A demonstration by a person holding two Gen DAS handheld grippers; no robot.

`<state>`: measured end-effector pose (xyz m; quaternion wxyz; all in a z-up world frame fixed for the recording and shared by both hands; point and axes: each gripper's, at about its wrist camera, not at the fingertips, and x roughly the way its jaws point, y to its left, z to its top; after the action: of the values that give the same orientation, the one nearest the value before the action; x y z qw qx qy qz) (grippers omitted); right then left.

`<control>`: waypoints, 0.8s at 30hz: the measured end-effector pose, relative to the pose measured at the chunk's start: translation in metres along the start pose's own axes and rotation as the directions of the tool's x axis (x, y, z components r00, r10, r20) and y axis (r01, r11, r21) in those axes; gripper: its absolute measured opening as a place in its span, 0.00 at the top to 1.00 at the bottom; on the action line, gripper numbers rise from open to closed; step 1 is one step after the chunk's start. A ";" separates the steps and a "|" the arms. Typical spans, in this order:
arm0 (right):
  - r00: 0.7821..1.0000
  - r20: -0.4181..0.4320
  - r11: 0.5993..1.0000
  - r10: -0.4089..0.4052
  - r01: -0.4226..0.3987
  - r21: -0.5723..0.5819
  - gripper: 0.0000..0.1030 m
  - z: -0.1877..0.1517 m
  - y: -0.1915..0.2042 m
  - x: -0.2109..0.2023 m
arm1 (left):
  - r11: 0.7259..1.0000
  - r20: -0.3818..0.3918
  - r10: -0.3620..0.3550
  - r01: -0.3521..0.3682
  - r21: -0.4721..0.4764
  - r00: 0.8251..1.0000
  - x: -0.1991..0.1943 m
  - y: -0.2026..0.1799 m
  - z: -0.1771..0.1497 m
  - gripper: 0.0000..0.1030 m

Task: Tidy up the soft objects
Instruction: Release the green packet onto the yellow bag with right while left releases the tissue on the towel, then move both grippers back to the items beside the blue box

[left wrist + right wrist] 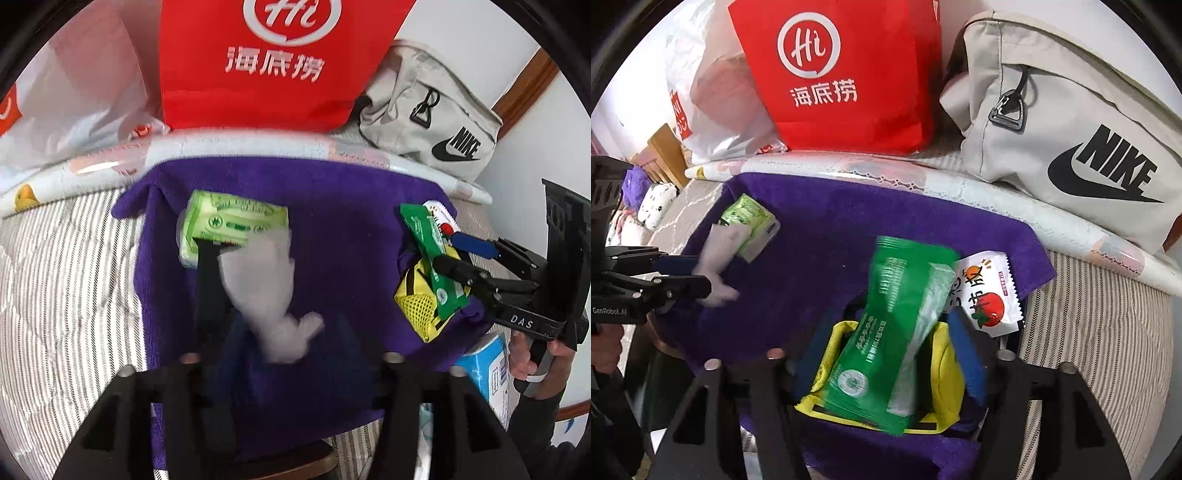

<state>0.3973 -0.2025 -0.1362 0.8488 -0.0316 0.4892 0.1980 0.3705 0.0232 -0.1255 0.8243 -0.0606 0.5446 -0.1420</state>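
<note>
A: Biggest first: the towel (827, 229) covers the bed, with the green packet (886, 332) over the yellow pouch (945, 369) near its right edge.

B: The right gripper (886, 354) is clamped on that packet, I'd say mid-way into stowing it in the pouch (blurred, so moving).

A: And the left gripper (255, 288)?

B: It grips a white tissue (266, 291) beside the tissue pack (229, 225). Next, the packet needs lowering squarely into the pouch mouth.

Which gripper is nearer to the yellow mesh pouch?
Right. The right gripper is directly over the yellow mesh pouch, holding a green packet. The left gripper is across the purple towel.
</note>
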 end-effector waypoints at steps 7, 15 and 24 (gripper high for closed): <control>1.000 0.018 1.000 -0.012 0.011 0.017 0.37 -0.006 0.004 -0.020 | 1.000 0.049 0.017 -0.017 -0.008 0.999 -0.025 0.001 -0.009 0.42; 0.992 0.126 0.999 -0.029 0.027 0.020 0.37 -0.036 0.019 -0.071 | 1.000 0.164 0.006 -0.005 -0.008 0.986 -0.074 -0.004 -0.041 0.42; 0.990 0.130 0.999 0.046 -0.046 -0.004 0.37 -0.090 0.063 -0.109 | 0.998 0.169 0.007 -0.017 0.056 0.986 -0.115 -0.029 -0.108 0.42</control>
<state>0.2520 -0.1998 -0.0821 0.8741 -0.0078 0.4332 0.2196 0.2252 0.0363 -0.0600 0.8697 -0.0454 0.4690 -0.1471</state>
